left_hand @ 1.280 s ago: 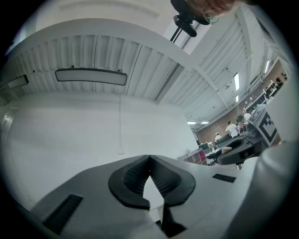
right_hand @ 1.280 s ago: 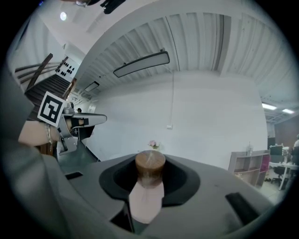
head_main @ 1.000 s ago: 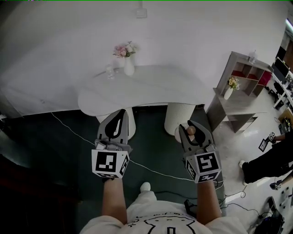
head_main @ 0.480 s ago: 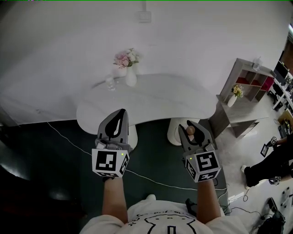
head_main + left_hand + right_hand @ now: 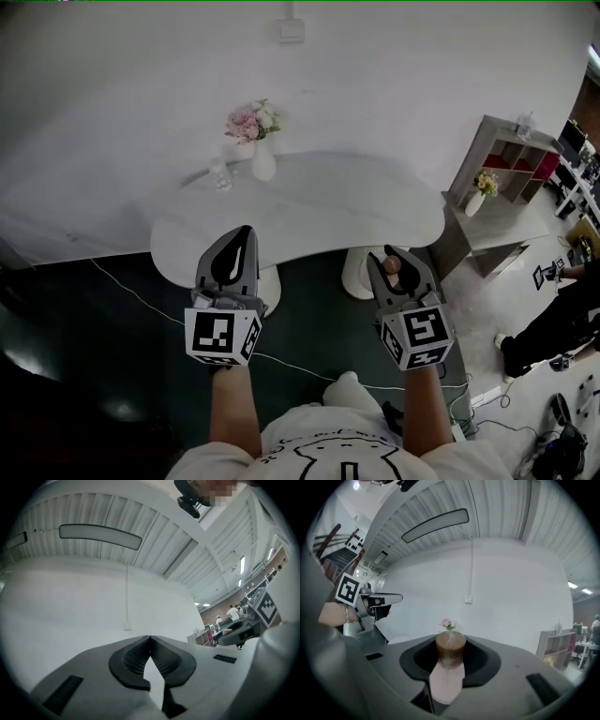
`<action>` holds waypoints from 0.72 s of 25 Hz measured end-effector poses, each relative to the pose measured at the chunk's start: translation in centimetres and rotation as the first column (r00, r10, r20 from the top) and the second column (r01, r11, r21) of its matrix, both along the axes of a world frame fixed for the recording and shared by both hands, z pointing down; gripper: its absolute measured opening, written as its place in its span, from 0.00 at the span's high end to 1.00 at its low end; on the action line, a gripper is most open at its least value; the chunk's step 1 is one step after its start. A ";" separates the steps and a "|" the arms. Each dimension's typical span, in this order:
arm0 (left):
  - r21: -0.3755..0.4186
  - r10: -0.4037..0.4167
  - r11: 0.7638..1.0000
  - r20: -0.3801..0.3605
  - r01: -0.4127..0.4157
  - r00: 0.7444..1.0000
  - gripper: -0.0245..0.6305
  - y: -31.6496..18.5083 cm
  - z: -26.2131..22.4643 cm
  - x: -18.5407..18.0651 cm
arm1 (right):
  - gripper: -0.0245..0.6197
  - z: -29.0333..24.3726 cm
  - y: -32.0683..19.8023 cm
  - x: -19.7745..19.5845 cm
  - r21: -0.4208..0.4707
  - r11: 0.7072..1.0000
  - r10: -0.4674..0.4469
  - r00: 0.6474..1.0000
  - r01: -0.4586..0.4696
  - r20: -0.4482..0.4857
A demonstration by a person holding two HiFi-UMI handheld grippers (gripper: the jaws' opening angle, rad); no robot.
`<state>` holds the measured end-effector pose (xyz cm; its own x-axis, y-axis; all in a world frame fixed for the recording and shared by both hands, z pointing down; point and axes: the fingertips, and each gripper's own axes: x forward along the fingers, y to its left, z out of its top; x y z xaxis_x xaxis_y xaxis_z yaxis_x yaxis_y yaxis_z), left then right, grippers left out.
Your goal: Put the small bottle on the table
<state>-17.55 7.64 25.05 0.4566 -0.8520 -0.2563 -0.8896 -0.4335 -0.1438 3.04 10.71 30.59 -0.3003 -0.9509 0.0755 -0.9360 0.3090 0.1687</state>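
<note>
The small bottle [image 5: 391, 267], pale pink with a brown cap [image 5: 450, 646], sits between the jaws of my right gripper [image 5: 393, 257], which is shut on it. In the right gripper view the bottle [image 5: 448, 679] points toward the wall and the flowers. My left gripper [image 5: 242, 234] is shut with nothing in it; its pads [image 5: 161, 660] meet at the tip. Both grippers hover side by side at the near edge of the white curved table [image 5: 337, 202], the left tip just over the edge.
A white vase of pink flowers [image 5: 261, 155] and a clear glass [image 5: 219, 174] stand at the table's far left. A grey shelf unit [image 5: 506, 164] with a small vase [image 5: 475, 194] is at the right. A cable [image 5: 300, 349] crosses the dark floor. A person [image 5: 562, 323] is at the far right.
The table has come closer and lower in the head view; both grippers now reach its near edge instead of its pedestals. The bottle stays in the right gripper's jaws.
</note>
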 end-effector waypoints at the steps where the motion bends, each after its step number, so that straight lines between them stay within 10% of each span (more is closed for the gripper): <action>1: 0.001 0.000 1.000 -0.001 0.000 1.000 0.96 -0.1 0.0 -0.1 | 0.78 0.1 -0.2 0.1 0.001 1.000 0.003 1.000 -0.003 0.002; 18: 0.005 -0.042 0.999 -0.013 0.042 0.999 0.96 -7.8 0.7 0.0 | 0.78 1.1 -8.6 0.9 0.006 1.000 -0.030 0.999 0.030 0.025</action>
